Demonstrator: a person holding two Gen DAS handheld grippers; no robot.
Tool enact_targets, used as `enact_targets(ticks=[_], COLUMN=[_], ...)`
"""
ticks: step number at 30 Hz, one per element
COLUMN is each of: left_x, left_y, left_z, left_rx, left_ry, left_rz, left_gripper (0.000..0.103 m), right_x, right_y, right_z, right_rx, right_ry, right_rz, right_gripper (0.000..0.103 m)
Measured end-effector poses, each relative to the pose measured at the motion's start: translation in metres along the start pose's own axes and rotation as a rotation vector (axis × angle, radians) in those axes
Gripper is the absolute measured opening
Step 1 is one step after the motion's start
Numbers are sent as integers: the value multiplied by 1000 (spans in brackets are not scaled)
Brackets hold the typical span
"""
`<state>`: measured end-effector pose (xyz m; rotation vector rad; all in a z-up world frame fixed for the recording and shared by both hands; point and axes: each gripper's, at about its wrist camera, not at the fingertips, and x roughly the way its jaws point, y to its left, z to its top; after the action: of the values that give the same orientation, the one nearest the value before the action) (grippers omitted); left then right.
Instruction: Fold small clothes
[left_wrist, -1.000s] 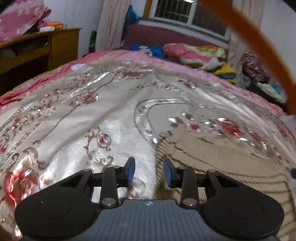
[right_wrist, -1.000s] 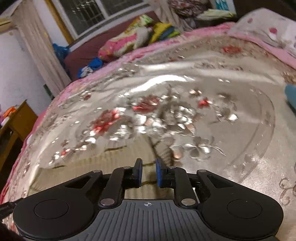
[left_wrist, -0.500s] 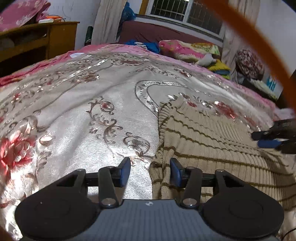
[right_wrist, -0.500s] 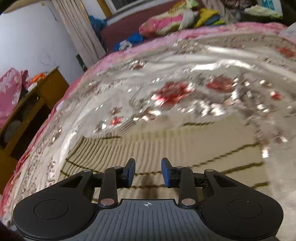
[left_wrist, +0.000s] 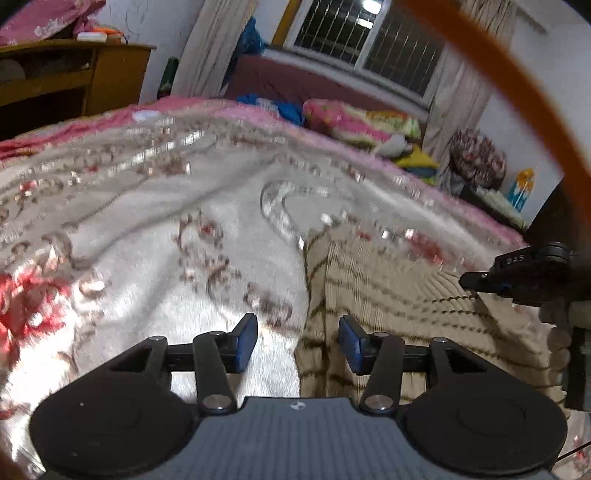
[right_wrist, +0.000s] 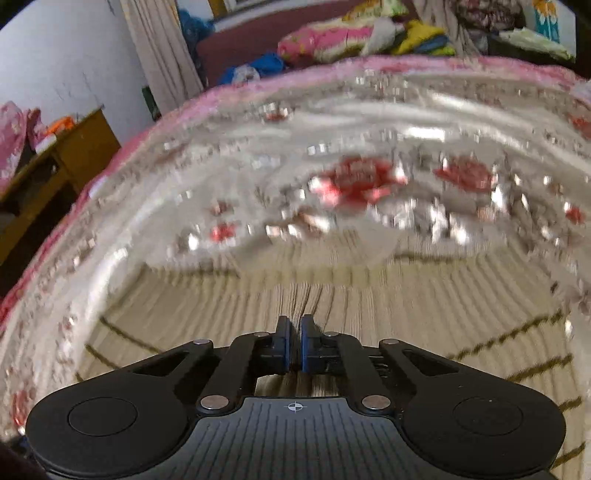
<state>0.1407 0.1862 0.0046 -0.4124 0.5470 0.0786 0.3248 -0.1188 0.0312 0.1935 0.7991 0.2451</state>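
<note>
A bed (left_wrist: 155, 229) under a shiny floral cover carries a ribbed beige sweater (left_wrist: 399, 306) with thin dark stripes. Its left edge lies between the gaping left tongs (left_wrist: 297, 341). The right tongs (right_wrist: 294, 347) have just snapped together, pinching a puckered fold of it.

We see a ribbed beige knit sweater (right_wrist: 369, 295), matt and coarse, with thin dark stripes. It lies on a plush bedspread (left_wrist: 147, 236) of shiny, silvery fabric with glinting floral embroidery. Both grippers, the left gripper (left_wrist: 297, 341) and the right gripper (right_wrist: 294, 345), look like matt black plastic with blue pads and small metal rivets. A cabinet (left_wrist: 92, 81) is of glossy wood.
</note>
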Motion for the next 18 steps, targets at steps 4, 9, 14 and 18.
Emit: enact_targets(ticks=[4,9,14,18], left_x=[-4,16,17,15], left_y=[-4,-12,-15,-12], left_z=[2,-12,-14,-15], left_rx=[15,75,104,78], left_ry=[-31,67,75,79], left_rz=[-18,-3,41,35], left_gripper=[54,54,55,55], right_x=[-3,33,36,16], right_y=[2,3,10,17], right_z=[12,-1,-4,6], right_rx=[33,18,-40,-45], right_ry=[-74,-3,22,-25], right_rz=[0,-82,-93,-65], right_gripper=[6,6,12,12])
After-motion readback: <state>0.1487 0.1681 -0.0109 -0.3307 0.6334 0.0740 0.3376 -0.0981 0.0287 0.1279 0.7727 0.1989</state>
